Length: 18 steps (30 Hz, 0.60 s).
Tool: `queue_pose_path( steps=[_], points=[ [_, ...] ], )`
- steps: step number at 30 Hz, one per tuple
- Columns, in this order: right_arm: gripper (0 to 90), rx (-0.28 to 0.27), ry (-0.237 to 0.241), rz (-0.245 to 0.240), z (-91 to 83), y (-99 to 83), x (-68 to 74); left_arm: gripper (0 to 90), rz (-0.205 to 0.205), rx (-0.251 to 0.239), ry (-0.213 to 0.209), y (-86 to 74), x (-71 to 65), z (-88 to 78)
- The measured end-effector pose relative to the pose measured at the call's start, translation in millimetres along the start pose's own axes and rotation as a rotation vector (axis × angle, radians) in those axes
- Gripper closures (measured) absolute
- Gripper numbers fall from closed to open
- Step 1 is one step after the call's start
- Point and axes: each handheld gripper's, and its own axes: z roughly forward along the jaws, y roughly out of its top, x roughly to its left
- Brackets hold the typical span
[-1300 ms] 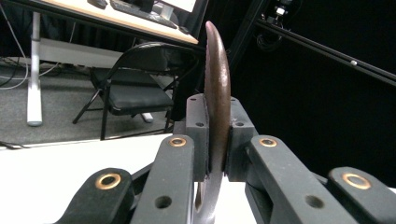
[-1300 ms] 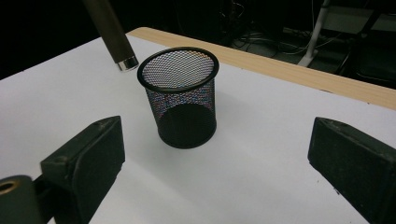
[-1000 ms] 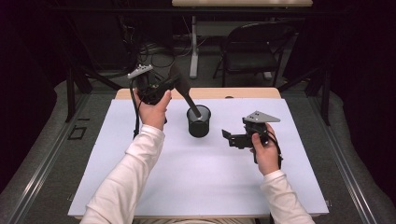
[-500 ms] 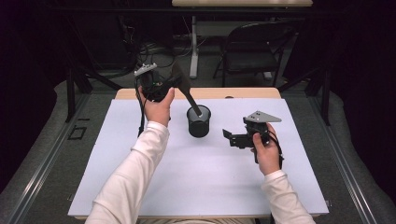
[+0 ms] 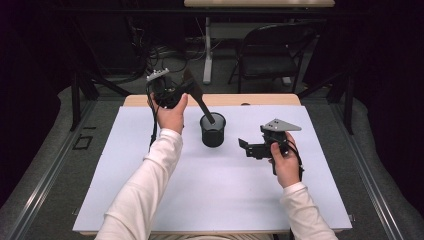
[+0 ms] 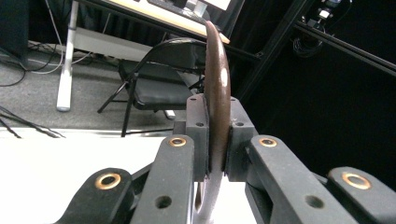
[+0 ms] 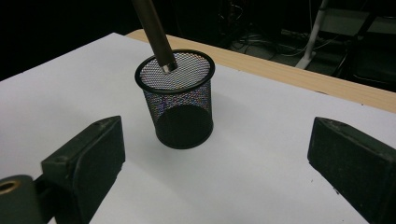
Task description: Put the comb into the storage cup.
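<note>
Overall, white table (image 5: 150,200), seemingly dim room.

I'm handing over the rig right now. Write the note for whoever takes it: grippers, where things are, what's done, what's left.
Left hand-held gripper: shut on the spatula's flat blade, raised behind the cup.
Right hand-held gripper: open, holding nothing, low over the white mat right of the cup, pointing at it.
Cup: upright, mid-mat.
Done: spatula picked up, handle end at the cup's mouth, slanted.
Left: probably lower it in and release; whether it touches the mesh I cannot tell.
</note>
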Motion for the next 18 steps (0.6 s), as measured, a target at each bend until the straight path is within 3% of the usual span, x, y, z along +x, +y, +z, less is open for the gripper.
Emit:
queue_pose_path(
  steps=[18],
  points=[
    [4.0, -0.001, 0.003, 0.002, -0.6, 0.2, 0.0, 84.1, -0.026, 0.032, 0.031, -12.2, 5.8, 16.5]
  ],
)
